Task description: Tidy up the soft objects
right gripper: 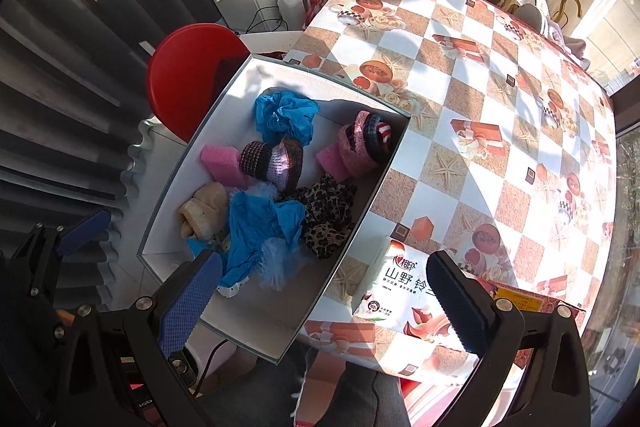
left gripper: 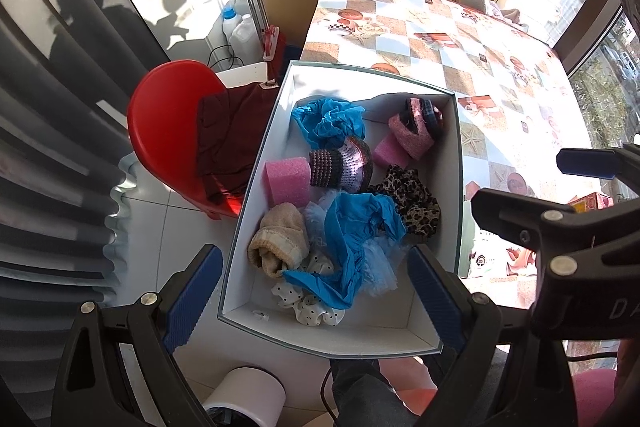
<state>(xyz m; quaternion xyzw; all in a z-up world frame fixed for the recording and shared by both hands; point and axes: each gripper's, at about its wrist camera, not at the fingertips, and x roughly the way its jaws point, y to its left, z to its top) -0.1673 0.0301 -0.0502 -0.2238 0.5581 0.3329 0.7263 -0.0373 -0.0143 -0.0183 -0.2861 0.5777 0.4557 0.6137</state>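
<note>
Both claws, left claw and right claw, spread empty above white cardboard box of crumpled fabrics.

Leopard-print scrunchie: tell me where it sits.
In both views the leopard-print scrunchie lies inside the white box, against its right wall, beside the blue cloth.

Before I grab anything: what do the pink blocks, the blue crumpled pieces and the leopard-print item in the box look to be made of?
Pink blocks: likely foam sponge, with a matte, finely pored face and square-cut edges. Blue crumpled pieces: thin plastic film or non-woven sheet, with sharp creases and a slight sheen; which one is unclear. Leopard-print item: soft woven fabric, gathered into ruffles like a scrunchie.
</note>
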